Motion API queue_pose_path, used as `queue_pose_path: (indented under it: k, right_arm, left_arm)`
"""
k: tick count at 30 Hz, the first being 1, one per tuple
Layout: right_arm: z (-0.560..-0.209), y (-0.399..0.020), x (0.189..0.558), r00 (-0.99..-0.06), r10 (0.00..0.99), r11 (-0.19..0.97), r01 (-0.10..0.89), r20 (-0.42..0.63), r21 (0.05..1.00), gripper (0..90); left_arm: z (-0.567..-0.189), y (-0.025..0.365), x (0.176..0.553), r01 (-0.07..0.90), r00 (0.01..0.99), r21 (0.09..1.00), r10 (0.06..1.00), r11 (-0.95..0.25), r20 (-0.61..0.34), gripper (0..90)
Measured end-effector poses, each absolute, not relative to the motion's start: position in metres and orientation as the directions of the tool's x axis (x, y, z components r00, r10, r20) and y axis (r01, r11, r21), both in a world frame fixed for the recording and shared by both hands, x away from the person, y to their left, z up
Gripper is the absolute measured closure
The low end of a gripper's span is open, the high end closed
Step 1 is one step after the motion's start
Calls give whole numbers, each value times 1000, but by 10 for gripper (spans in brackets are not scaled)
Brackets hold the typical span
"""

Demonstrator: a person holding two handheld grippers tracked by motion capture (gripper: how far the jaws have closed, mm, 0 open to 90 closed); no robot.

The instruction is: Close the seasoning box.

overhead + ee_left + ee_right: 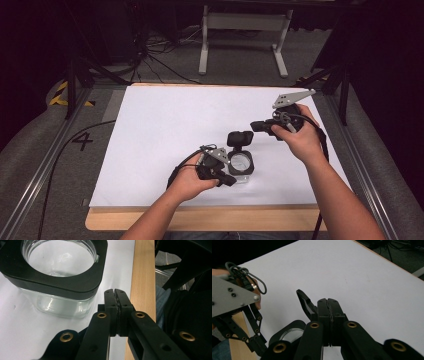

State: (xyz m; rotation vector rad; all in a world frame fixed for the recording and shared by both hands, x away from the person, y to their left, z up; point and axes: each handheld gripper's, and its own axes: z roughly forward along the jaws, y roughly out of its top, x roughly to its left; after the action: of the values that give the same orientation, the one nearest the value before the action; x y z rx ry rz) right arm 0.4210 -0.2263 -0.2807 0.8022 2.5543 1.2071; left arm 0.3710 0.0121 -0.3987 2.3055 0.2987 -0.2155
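High view: glass jar (242, 165) sitting near table (165, 120) centre, hinged lid (240, 138) standing open. Left gripper (226, 180) clenched beside jar; right gripper (256, 126) clenched, empty, hovering right of lid. Advising slow, steady lid contact.

High view looks down from above; both claw cameras sit close, sharing the glass container (241, 162).
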Motion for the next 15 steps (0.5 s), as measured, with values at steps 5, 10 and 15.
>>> queue_pose_path:
  k: [5, 10, 15]
  right_arm:
    - [-284, -213, 431, -832, 553, 534, 404, 56, 743, 900]
    - [-288, -210, 437, -828, 557, 544, 417, 59, 728, 900]
    - [-289, -211, 437, -826, 560, 545, 422, 60, 724, 900]
  left_arm:
    - [-399, 12, 371, 281, 958, 691, 153, -666, -242, 895]
    - [-399, 12, 371, 278, 959, 694, 158, -664, -234, 895]
    - [-400, 12, 372, 270, 962, 695, 161, -666, -220, 891]
